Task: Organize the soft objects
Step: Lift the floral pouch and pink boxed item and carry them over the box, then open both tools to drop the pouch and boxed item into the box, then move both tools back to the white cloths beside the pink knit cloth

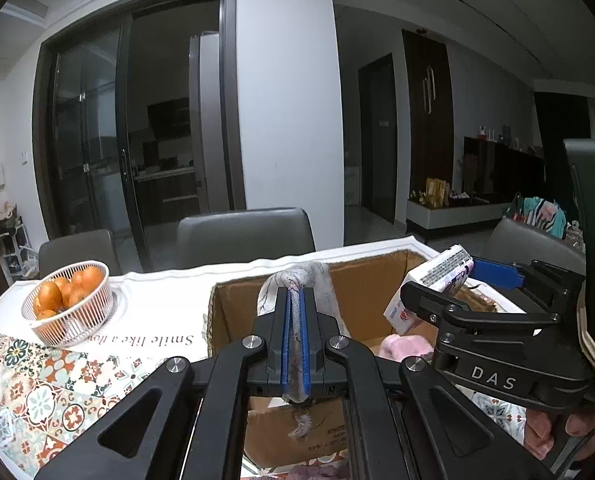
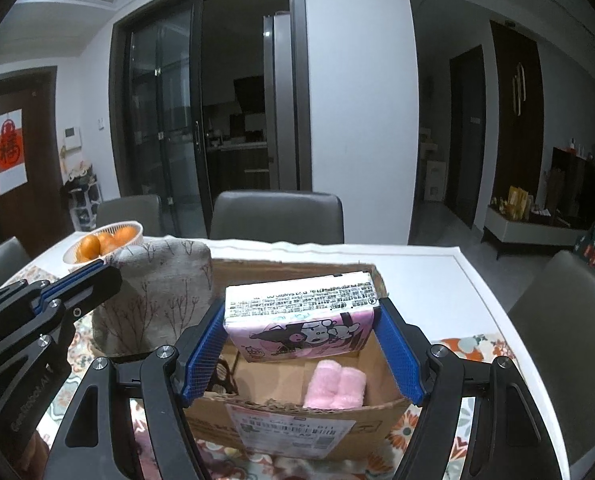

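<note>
Gripping nearest the right wrist camera, the right gripper (image 2: 299,320) has its blue pads spread wide and pressed on the two short ends of a tissue pack (image 2: 299,314). The pack's long axis runs left to right between the pads, its printed white edge facing up and its pink cartoon face turned toward the camera. It hangs over the open cardboard box (image 2: 297,412), above the box's interior. Below it, on the box floor, lie the rolled pink socks (image 2: 335,386), their rolls pointing away from the camera.

On the left, the left gripper (image 1: 295,320) has its jaws pinched nearly together on a beige cloth (image 1: 297,280) printed with bare trees. Seen from the left wrist, a thin fold of the cloth runs lengthwise between the blue pads and a frayed end dangles beneath them. Seen from the right wrist, the cloth (image 2: 157,288) bulges as an upright bundle at the box's left wall, its top rounded; whether it rests on the rim or hangs just beside it cannot be told. The bundle sits close to the pack's left end.

Under the box lies a patterned tablecloth (image 1: 37,392) on a white table (image 2: 437,276). Farther back on the left stands a white wire basket (image 1: 71,312) of oranges (image 1: 49,294), well apart from the box. Grey chairs (image 2: 275,216) stand behind the table's far edge.
</note>
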Available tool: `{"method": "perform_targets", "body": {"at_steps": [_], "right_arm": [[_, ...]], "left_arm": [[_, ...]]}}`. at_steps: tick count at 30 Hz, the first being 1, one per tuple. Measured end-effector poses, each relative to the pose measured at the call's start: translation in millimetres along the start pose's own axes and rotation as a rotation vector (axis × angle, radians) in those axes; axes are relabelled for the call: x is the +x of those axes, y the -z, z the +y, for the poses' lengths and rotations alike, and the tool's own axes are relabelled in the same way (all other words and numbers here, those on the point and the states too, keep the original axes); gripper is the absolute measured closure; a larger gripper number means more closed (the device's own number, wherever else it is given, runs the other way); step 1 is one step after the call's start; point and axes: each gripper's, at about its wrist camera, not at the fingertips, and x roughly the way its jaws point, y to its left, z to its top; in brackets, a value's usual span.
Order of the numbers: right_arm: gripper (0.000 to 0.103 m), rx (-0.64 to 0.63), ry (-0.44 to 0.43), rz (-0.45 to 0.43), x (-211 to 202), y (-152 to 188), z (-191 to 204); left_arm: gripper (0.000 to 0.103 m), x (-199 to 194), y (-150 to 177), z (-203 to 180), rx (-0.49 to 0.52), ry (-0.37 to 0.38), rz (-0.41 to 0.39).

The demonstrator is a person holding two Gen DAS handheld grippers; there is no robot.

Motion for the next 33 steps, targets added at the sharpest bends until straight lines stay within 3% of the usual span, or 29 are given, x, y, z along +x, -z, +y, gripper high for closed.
{"method": "perform_targets", "body": {"at_steps": [5,7,10,18,33], "right_arm": [[0.028,0.008,-0.008,0.04,13,4,-4],[0.028,0.016,-0.021,0.062,18,4,-7],[0.016,0.033,-0.009,0.073,21,6,-11],[0.016,0.021,0.04,0.031,2,3,-7],[0.016,0.033,0.062,-0.033,-63,8,-1]], "left_arm": [[0.096,6,0,-1,0.008,0.002,0.013],[0.085,10,0,-1,0.008,0.0,0.02],[0.072,13,0,0,0.001,-0.003,0.033],[0.061,-8,2,-1,0.02,-0.067,0.0],[0.058,-71,1,-8,0.014,-0.101,-0.037]]}}
